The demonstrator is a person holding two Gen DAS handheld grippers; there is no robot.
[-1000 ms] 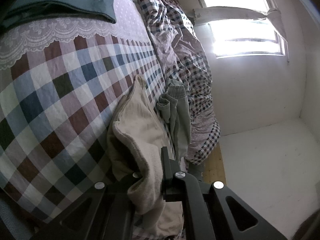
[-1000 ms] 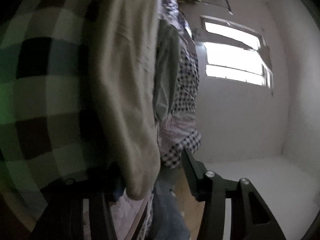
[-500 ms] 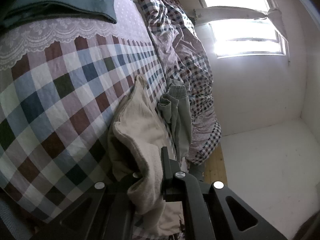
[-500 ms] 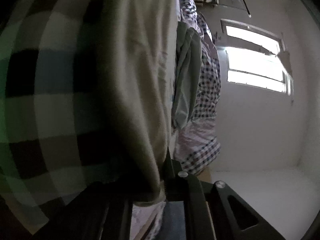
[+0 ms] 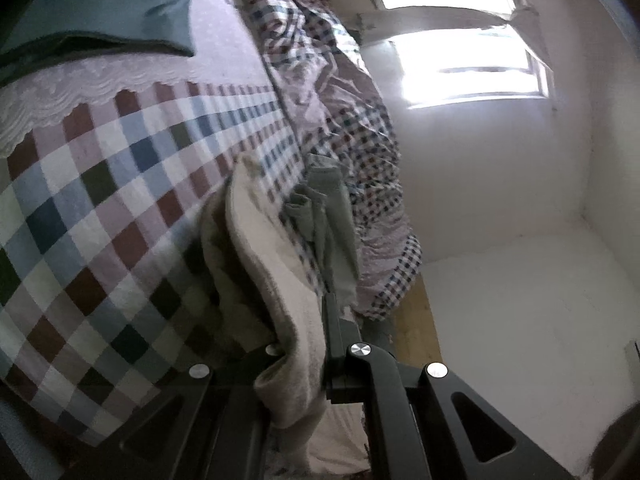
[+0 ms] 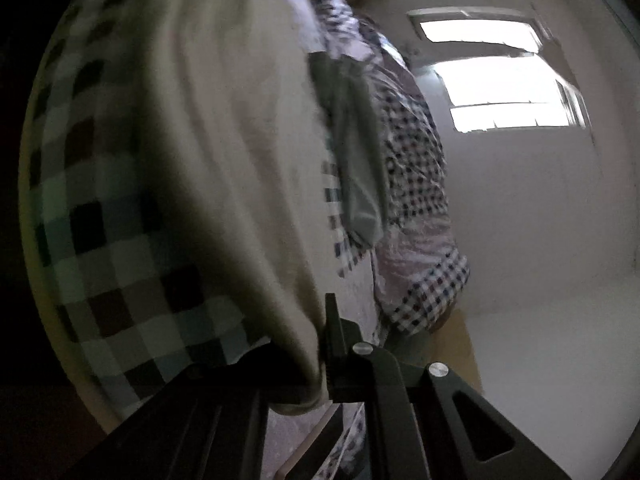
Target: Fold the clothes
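Note:
A cream garment (image 5: 260, 248) lies in folds on the checked bedsheet (image 5: 100, 200), its near edge pinched in my left gripper (image 5: 308, 340), which is shut on the cloth. In the right wrist view the same cream garment (image 6: 224, 152) fills the middle, and my right gripper (image 6: 320, 356) is shut on its lower edge. A grey-green garment (image 5: 332, 216) lies crumpled just beyond the cream one, also visible as a grey-green garment (image 6: 356, 152) in the right wrist view.
A rumpled checked duvet (image 5: 348, 120) is heaped along the bed's far side. A teal pillow (image 5: 100, 8) sits at the head over a lace-edged cover (image 5: 72, 92). A bright window (image 5: 464, 60), white walls and a strip of wooden floor (image 5: 412, 320) lie beyond.
My right gripper went from open around the cream garment's edge to shut on it, and has lifted it. The left gripper kept its hold with the cloth shifting slightly.

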